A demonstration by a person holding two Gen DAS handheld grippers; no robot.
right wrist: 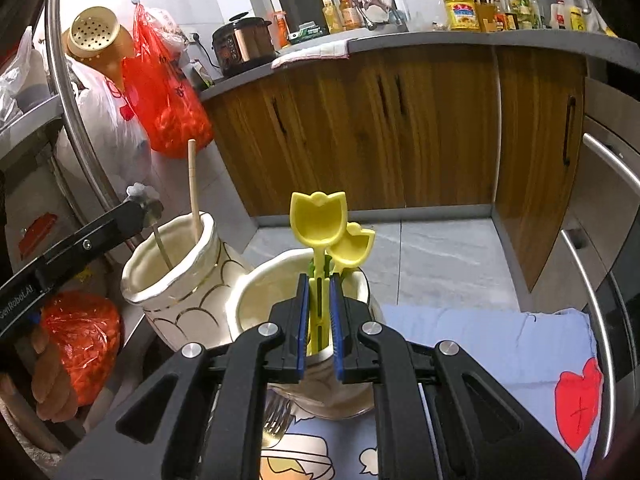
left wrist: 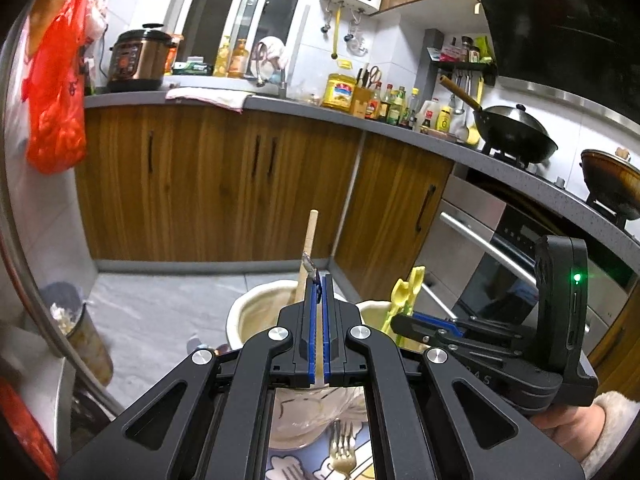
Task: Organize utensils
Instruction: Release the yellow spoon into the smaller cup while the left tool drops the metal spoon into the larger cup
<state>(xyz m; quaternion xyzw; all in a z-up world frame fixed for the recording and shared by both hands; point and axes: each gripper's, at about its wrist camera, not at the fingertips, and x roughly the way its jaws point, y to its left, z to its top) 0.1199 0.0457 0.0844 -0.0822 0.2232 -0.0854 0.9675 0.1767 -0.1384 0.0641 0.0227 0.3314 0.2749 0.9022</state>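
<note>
Both wrist views ride close behind their fingers — facing the wooden cabinets (left wrist: 216, 184), sharing two vases.

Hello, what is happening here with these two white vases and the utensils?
A person holds a gripper in each hand and sorts utensils into two white ceramic vases. The left gripper is shut on a thin metal utensil standing in the left vase, beside a wooden stick. The right gripper clamps a yellow tulip-shaped spoon in the right vase. A fork lies on the mat.
</note>
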